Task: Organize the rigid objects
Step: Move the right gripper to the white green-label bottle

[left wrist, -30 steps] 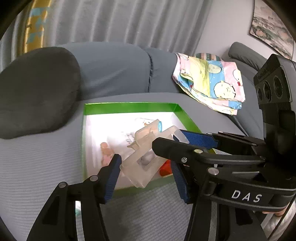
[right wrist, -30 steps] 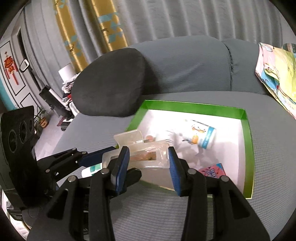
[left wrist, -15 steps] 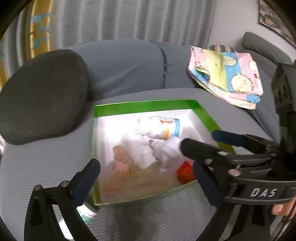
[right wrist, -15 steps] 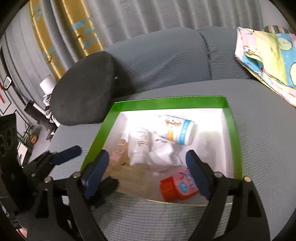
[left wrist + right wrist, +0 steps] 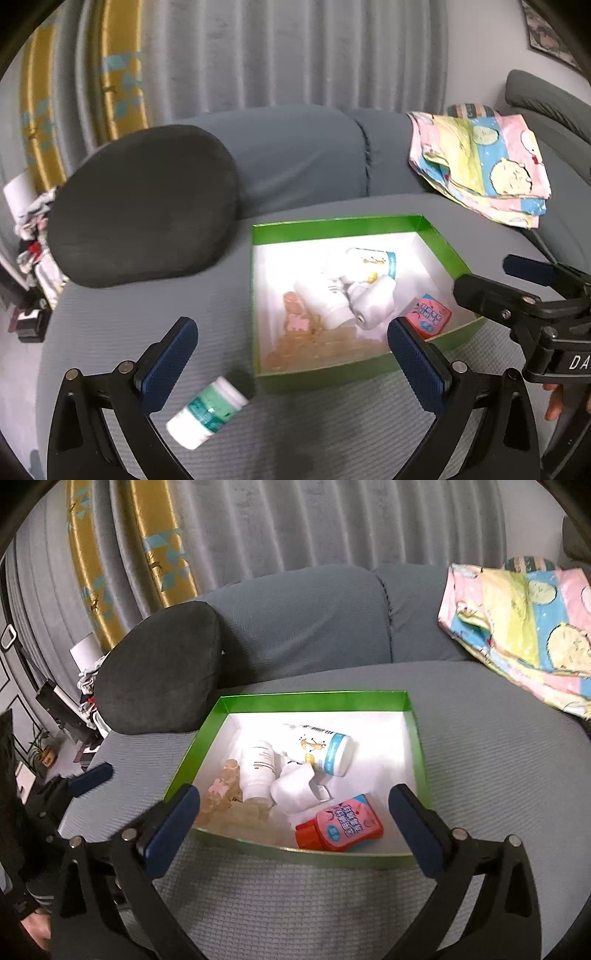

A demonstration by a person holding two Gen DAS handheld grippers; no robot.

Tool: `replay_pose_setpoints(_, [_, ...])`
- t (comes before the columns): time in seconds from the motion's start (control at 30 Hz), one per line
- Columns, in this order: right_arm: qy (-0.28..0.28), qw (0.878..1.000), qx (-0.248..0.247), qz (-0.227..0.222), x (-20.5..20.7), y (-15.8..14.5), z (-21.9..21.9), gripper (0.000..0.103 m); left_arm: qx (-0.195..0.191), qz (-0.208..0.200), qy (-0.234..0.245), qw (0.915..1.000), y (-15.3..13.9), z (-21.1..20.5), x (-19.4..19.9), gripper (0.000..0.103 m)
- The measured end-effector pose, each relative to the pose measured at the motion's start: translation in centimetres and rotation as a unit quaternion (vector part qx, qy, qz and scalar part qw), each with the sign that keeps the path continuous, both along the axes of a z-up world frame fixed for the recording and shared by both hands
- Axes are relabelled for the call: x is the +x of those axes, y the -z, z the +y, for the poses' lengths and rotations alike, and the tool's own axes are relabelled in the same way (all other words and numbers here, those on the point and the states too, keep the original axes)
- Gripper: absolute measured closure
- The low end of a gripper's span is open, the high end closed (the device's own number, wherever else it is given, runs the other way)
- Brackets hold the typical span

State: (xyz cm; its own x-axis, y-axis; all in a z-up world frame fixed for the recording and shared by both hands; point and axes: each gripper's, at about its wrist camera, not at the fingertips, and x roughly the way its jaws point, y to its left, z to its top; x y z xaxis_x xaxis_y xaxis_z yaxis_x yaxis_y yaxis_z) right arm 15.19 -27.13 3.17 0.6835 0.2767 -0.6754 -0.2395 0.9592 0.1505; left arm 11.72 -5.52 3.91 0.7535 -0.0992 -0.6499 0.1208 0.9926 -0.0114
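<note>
Green-walled box (image 5: 334, 224) is seen in the left wrist view resting on the grey sofa seat (image 5: 147, 314), with a white interior. Inside it, white bottles (image 5: 332, 299) lie jumbled beside a blue-capped bottle (image 5: 376, 258), and a red-and-pink container (image 5: 428, 315) sits near the front right corner. A white bottle with a green label (image 5: 207, 410) lies on its side on the seat, outside the box and just beside its front left corner. The left gripper (image 5: 291, 365) is held with its jaws wide apart, nothing between them. A black cushion (image 5: 144, 206) leans against the backrest.

In the right wrist view, the right gripper (image 5: 291, 830) is likewise spread wide and empty, above the box's front wall (image 5: 258, 843). A patterned cloth (image 5: 524, 627) is draped over the backrest.
</note>
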Motion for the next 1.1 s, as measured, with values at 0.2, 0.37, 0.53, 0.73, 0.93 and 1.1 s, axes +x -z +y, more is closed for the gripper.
replay_pose_setpoints(0.2, [-0.008, 1.000, -0.002, -0.011, -2.5, -1.0, 0.3, 0.001, -0.008, -0.024, -0.019, 0.9995, -1.2, 1.4, -2.5, 0.001])
replay_pose_setpoints(0.37, [-0.020, 1.000, -0.003, -0.013, -4.5, -1.4, 1.1, 0.001, -0.009, -0.031, -0.023, 0.9992, -1.6, 2.3, -4.4, 0.001])
replay_pose_setpoints(0.53, [-0.028, 1.000, 0.002, -0.007, -5.5, -1.2, 2.0, 0.001, -0.005, -0.024, -0.029, 0.9993, -0.9, 3.3, -5.8, 0.001])
replay_pose_setpoints(0.73, [-0.047, 0.999, 0.002, 0.022, -6.2, 0.4, 3.6, 0.001, -0.016, 0.015, -0.051, 0.9985, 2.5, 6.3, -7.2, 0.001])
replay_pose_setpoints(0.93, [-0.083, 0.994, 0.008, 0.077, -6.0, 3.8, 6.3, 0.001, -0.050, 0.069, -0.076, 0.9935, 6.9, 10.3, -8.0, 0.001])
replay_pose_setpoints(1.1, [-0.106, 0.987, 0.023, 0.116, -5.1, 6.2, 8.9, 0.001, -0.067, 0.101, -0.074, 0.9899, 9.4, 11.3, -7.6, 0.001])
